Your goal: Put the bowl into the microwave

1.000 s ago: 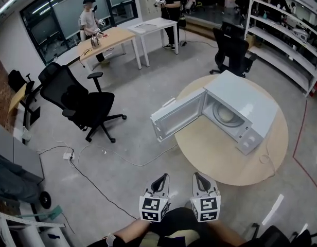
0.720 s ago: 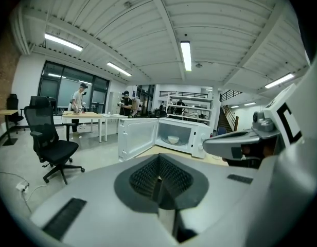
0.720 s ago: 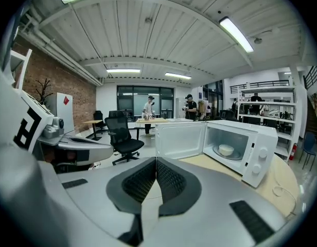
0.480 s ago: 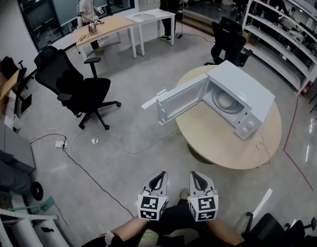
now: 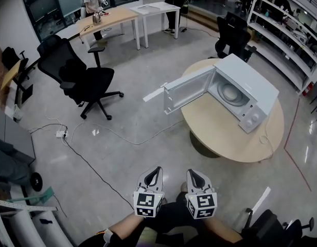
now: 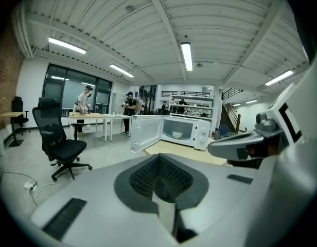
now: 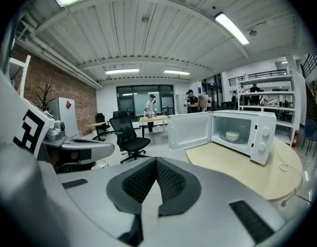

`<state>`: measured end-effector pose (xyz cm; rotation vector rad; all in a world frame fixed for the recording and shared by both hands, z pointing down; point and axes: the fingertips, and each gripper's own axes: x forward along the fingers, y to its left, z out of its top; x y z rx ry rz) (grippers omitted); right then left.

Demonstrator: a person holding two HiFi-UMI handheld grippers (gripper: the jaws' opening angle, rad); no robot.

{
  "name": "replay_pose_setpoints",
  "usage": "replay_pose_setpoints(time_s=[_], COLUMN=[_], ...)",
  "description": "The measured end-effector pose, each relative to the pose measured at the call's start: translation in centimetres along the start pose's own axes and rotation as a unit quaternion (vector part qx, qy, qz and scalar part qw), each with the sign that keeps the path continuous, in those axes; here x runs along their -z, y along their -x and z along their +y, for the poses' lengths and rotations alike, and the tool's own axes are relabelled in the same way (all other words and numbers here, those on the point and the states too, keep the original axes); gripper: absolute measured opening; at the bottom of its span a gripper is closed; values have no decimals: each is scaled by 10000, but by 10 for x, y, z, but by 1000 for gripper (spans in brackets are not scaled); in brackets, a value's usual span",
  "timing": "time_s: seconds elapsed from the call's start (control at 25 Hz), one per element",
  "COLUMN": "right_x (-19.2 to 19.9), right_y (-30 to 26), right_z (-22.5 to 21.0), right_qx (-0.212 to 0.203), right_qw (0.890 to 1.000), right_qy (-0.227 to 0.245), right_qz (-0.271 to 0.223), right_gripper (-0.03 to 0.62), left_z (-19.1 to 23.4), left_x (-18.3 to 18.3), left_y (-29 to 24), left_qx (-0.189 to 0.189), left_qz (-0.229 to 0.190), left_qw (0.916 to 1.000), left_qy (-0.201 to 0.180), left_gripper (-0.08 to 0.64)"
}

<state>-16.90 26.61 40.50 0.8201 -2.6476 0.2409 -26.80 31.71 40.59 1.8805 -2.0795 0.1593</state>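
The white microwave (image 5: 244, 95) stands on a round wooden table (image 5: 220, 130) with its door (image 5: 185, 91) swung wide open to the left. A small white bowl (image 7: 232, 136) sits on the turntable inside, also visible as the bowl (image 6: 177, 135) in the left gripper view. My left gripper (image 5: 156, 172) and right gripper (image 5: 192, 173) hang side by side near my body, far from the table. Both are shut with nothing between the jaws. In the gripper views, the left gripper (image 6: 159, 158) and right gripper (image 7: 156, 161) both point toward the microwave.
A black office chair (image 5: 86, 81) stands on the concrete floor to the left, with a cable (image 5: 122, 138) and power strip (image 5: 60, 134) near it. Another chair (image 5: 233, 35) is behind the table. A wooden desk (image 5: 107, 19), a white desk (image 5: 158, 8), people and shelves (image 5: 282, 30) lie farther off.
The head view has shifted, so the table and microwave sit slightly higher and further right in the picture. Both grippers stay shut and side by side, a little lower in the frame.
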Motion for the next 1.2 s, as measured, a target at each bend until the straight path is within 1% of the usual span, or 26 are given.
replay_pose_setpoints(time_s=[0.16, 0.32, 0.52, 0.72, 1.2], right_x=[1, 4, 6, 6, 12], right_y=[-3, -2, 0, 5, 25], right_z=[10, 18, 26, 29, 22], right_qx=[-61, -116, -143, -134, -48], right_qw=[9999, 9999, 9999, 9999, 9999], right_qy=[45, 61, 63, 59, 69], right_qz=[-88, -42, -49, -62, -94], right_gripper=[17, 15, 15, 14, 15], left_z=[3, 6, 7, 6, -14], left_x=[8, 11, 12, 12, 14], left_y=[9, 17, 24, 30, 35], left_qx=[7, -5, 14, 10, 119], left_qz=[18, 10, -18, -50, -56], left_qw=[10000, 10000, 10000, 10000, 9999], left_qy=[1, -52, -21, -29, -68], left_gripper=[46, 46, 46, 46, 46])
